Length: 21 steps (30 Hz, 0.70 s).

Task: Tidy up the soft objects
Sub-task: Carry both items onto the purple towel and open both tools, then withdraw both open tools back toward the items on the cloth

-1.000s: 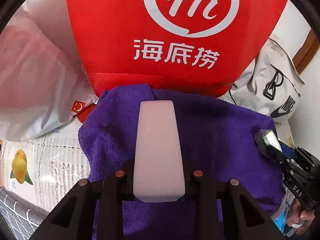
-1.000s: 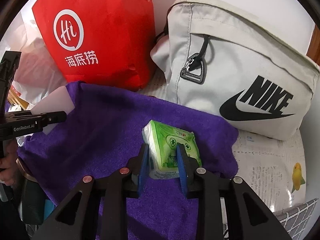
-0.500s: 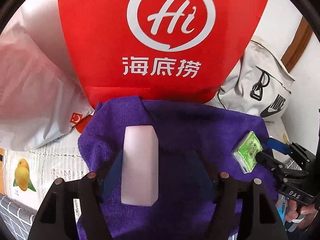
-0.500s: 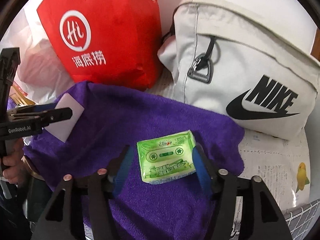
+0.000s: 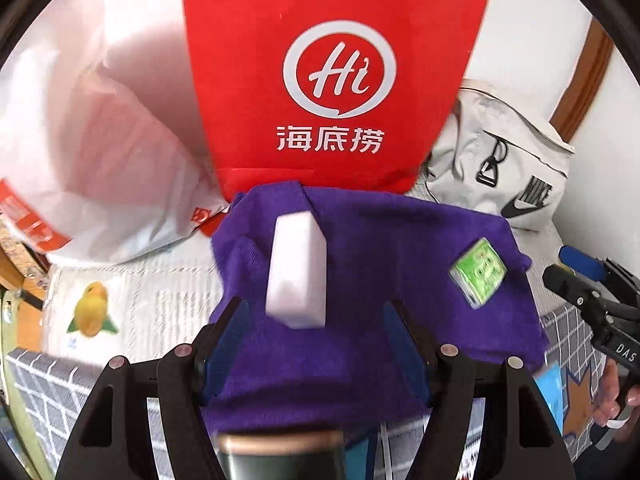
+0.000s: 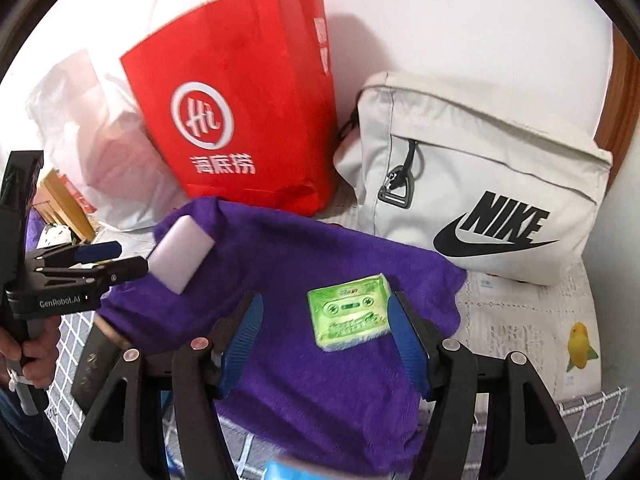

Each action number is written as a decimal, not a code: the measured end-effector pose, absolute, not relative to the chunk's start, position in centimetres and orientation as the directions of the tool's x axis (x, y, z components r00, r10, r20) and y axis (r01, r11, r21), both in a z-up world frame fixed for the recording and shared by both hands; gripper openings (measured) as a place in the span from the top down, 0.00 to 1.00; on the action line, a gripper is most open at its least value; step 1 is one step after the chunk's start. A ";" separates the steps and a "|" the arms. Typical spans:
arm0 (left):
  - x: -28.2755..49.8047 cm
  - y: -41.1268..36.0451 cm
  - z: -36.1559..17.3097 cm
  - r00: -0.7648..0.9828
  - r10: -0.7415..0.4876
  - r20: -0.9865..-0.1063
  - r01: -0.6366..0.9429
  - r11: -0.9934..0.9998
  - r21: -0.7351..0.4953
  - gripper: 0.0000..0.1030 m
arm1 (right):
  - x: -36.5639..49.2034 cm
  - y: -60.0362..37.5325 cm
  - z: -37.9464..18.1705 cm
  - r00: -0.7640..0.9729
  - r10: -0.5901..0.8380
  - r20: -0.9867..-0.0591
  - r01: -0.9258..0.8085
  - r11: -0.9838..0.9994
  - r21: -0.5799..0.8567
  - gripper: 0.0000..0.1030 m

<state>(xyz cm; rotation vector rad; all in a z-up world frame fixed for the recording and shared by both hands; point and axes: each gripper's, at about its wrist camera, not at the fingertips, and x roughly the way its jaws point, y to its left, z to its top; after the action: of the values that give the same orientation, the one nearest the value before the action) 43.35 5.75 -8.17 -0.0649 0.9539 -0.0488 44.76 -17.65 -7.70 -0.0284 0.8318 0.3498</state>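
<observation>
A purple towel (image 5: pixel 360 264) lies spread on the table, also in the right wrist view (image 6: pixel 280 280). A white sponge block (image 5: pixel 298 272) rests on its left part, also seen from the right wrist (image 6: pixel 182 254). A green tissue pack (image 6: pixel 349 312) lies on its right part, also in the left wrist view (image 5: pixel 478 271). My left gripper (image 5: pixel 316 316) is open just behind the sponge, touching nothing. My right gripper (image 6: pixel 326 320) is open with the tissue pack between its fingers, not touching it.
A red paper bag (image 5: pixel 332 80) stands behind the towel. A grey Nike bag (image 6: pixel 480 188) stands at the right. A white plastic bag (image 5: pixel 100 152) lies at the left. Newspaper (image 6: pixel 520 320) covers the table, with a checked cloth (image 5: pixel 52 392) at its front edge.
Both grippers opened and let go: the sponge and the tissue pack now lie on the towel. Both grippers have pulled back and up.
</observation>
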 end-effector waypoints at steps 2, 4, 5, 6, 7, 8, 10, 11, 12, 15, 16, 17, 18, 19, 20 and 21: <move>41.8 5.9 -7.7 0.582 -0.063 -0.811 0.008 0.997 -0.072 0.34 | 43.2 -17.6 -7.2 0.622 0.301 -0.723 -0.329 0.938 0.107 0.37; 40.4 5.8 -7.5 0.584 -0.064 -0.809 0.010 0.997 -0.071 0.34 | 41.6 -17.6 -7.2 0.626 0.302 -0.719 -0.337 0.936 0.099 0.37; 39.4 5.7 -7.4 0.585 -0.065 -0.808 0.010 0.997 -0.073 0.34 | 40.8 -17.7 -7.2 0.627 0.302 -0.718 -0.339 0.936 0.098 0.37; 38.6 5.6 -7.3 0.586 -0.069 -0.808 0.012 0.997 -0.077 0.34 | 39.8 -17.7 -7.3 0.625 0.306 -0.718 -0.344 0.934 0.099 0.37; 37.6 5.4 -7.2 0.586 -0.078 -0.807 0.018 0.996 -0.083 0.34 | 38.5 -17.8 -7.4 0.622 0.312 -0.719 -0.350 0.931 0.101 0.37; 36.3 5.1 -7.2 0.584 -0.092 -0.807 0.031 0.995 -0.092 0.34 | 37.5 -17.9 -7.5 0.620 0.315 -0.719 -0.352 0.930 0.104 0.37; 34.6 4.8 -7.2 0.583 -0.106 -0.805 0.041 0.994 -0.101 0.34 | 35.7 -18.1 -7.9 0.614 0.320 -0.721 -0.356 0.928 0.109 0.36; 33.5 4.4 -7.2 0.585 -0.114 -0.803 0.049 0.993 -0.105 0.34 | 34.8 -18.2 -8.2 0.611 0.323 -0.723 -0.358 0.927 0.111 0.36; 32.6 4.1 -7.3 0.587 -0.122 -0.800 0.056 0.992 -0.110 0.34 | 33.6 -18.2 -8.5 0.604 0.326 -0.727 -0.361 0.925 0.115 0.36; 29.7 3.5 -8.0 0.584 -0.142 -0.799 0.068 0.990 -0.127 0.34 | 31.1 -18.2 -9.4 0.591 0.323 -0.739 -0.367 0.924 0.111 0.36; 28.8 3.3 -8.3 0.583 -0.147 -0.799 0.069 0.989 -0.131 0.34 | 30.4 -18.3 -9.7 0.588 0.322 -0.742 -0.368 0.924 0.109 0.36; 27.8 3.1 -8.8 0.577 -0.152 -0.802 0.068 0.988 -0.139 0.34 | 29.9 -18.3 -9.9 0.585 0.323 -0.744 -0.370 0.922 0.109 0.36; 27.3 3.0 -9.2 0.573 -0.156 -0.805 0.068 0.987 -0.143 0.34 | 29.1 -18.4 -10.2 0.583 0.324 -0.745 -0.372 0.922 0.110 0.36; 26.3 2.8 -9.7 0.568 -0.162 -0.807 0.071 0.986 -0.148 0.34 | 28.2 -18.6 -10.5 0.579 0.323 -0.749 -0.371 0.922 0.111 0.36; 25.7 2.7 -10.0 0.565 -0.162 -0.809 0.073 0.986 -0.147 0.34 | 27.8 -18.6 -10.7 0.576 0.322 -0.751 -0.371 0.922 0.111 0.36; 25.0 2.7 -10.4 0.561 -0.158 -0.812 0.070 0.987 -0.144 0.34 | 27.1 -18.7 -11.0 0.574 0.322 -0.753 -0.371 0.922 0.111 0.36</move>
<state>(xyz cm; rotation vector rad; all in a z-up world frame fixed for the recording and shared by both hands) 25.01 2.66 -10.38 -0.0995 0.9662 -0.1345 27.13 -18.74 -10.98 -0.0615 0.8697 0.4062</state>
